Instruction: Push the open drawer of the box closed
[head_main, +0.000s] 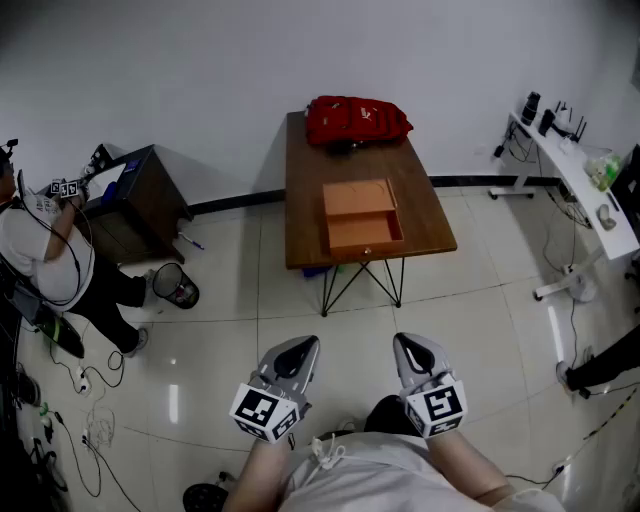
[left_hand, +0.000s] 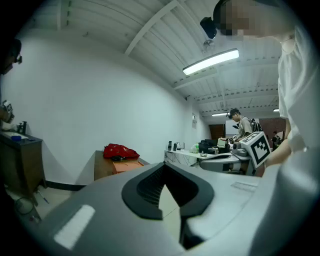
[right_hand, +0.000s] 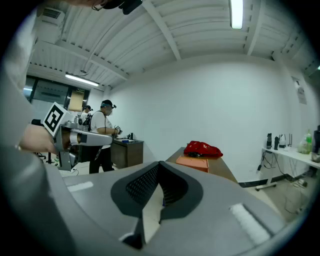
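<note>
An orange box lies on the brown table, its drawer pulled out toward the table's near edge. A red bag sits behind the box at the wall end. My left gripper and right gripper are held low over the floor, well short of the table, both shut and empty. The left gripper view shows its jaws together, with the box and bag far off. The right gripper view shows the same over its jaws: box, bag.
Tiled floor separates me from the table. At the left, a person stands by a dark cabinet, with a waste bin and floor cables nearby. A white desk with gear runs along the right.
</note>
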